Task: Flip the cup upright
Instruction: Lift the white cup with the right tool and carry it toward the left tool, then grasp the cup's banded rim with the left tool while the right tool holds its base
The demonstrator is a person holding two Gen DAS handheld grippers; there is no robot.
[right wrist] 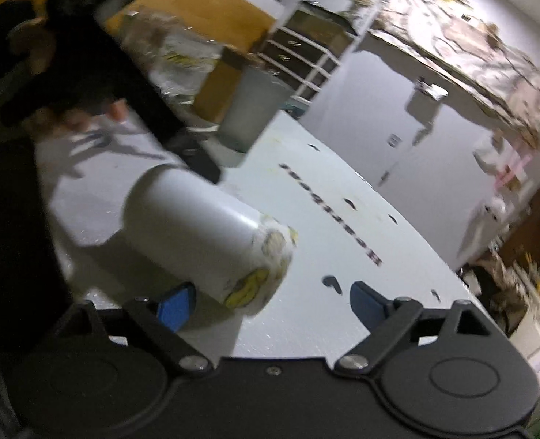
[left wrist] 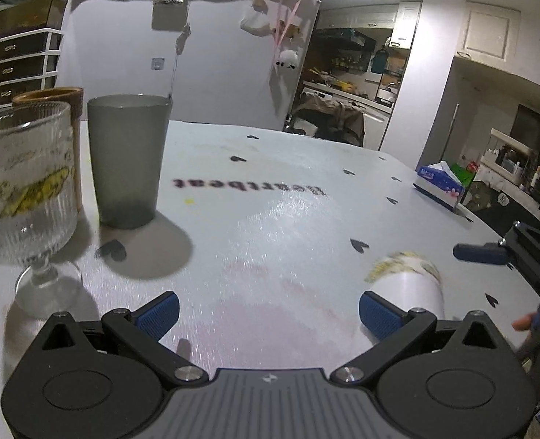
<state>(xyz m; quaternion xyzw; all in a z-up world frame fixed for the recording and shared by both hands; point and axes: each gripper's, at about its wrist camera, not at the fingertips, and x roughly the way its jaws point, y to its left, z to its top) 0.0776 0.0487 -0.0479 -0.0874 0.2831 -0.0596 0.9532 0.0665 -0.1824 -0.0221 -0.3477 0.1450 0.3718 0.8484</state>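
Observation:
A white cup with a yellow print (right wrist: 211, 234) lies on its side on the pale table (left wrist: 270, 226). In the right wrist view it lies just ahead of my open right gripper (right wrist: 270, 303), near the left fingertip; that frame is blurred. In the left wrist view the cup (left wrist: 412, 278) lies behind the right fingertip of my open, empty left gripper (left wrist: 268, 312), and the right gripper (left wrist: 525, 256) shows at the right edge.
A grey tumbler (left wrist: 127, 161), a ribbed stemmed glass (left wrist: 25, 190) and a brown-rimmed container (left wrist: 65, 98) stand upright at the table's left. A tissue box (left wrist: 440, 184) sits at the far right edge. The tumbler also shows in the right wrist view (right wrist: 251, 106).

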